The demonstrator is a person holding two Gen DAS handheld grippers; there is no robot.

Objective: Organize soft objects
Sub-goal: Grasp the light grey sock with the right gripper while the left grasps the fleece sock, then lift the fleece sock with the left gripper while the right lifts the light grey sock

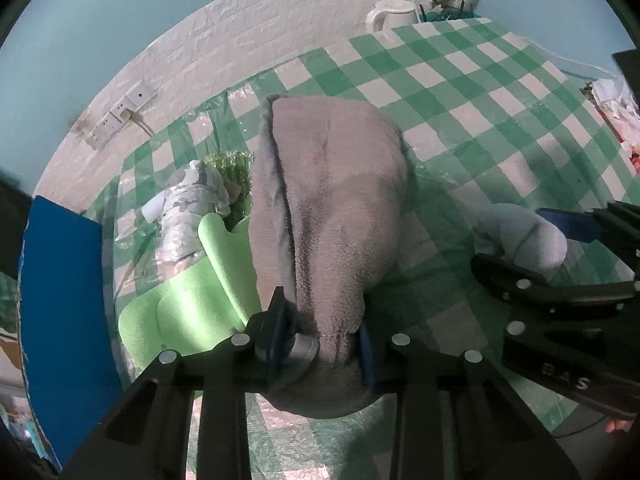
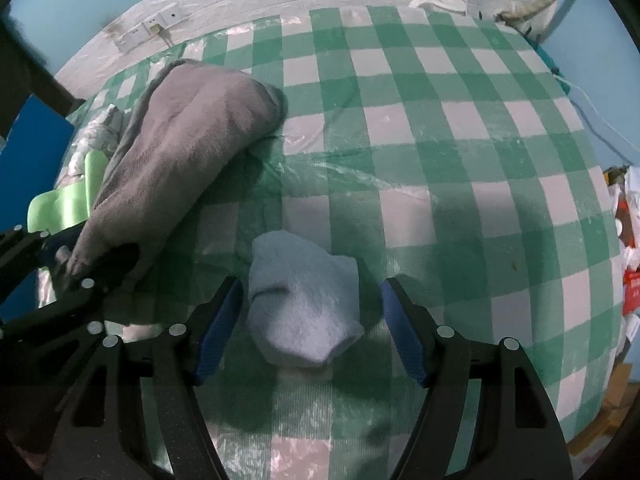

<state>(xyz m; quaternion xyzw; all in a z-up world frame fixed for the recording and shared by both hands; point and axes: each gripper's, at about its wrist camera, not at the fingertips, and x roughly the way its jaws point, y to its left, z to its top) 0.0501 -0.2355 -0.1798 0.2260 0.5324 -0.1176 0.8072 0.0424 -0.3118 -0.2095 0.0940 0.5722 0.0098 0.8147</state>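
- My left gripper is clenched on the near end of the grey fleece towel, folded long; the cloth bulges out between the two blue pads and runs away from me toward 12 o'clock across the green-and-white checked tablecloth.
- In my right wrist view that same towel lies at 10 o'clock, with the left gripper coming in low from 9 o'clock.
- My right gripper is released, fingers spread wide, pointing level along the table; the small pale-blue terry cloth, bunched into a lump, sits on the tablecloth between the blue pads, touching neither that I can see.
- In the left view this pale-blue lump is at 3 o'clock.
- Beside the towel at 8 o'clock lies a light-green foam sheet, partly under it; past that, a crumpled silvery-white bundle.
- A white electric kettle stands at the far table edge at 1 o'clock.
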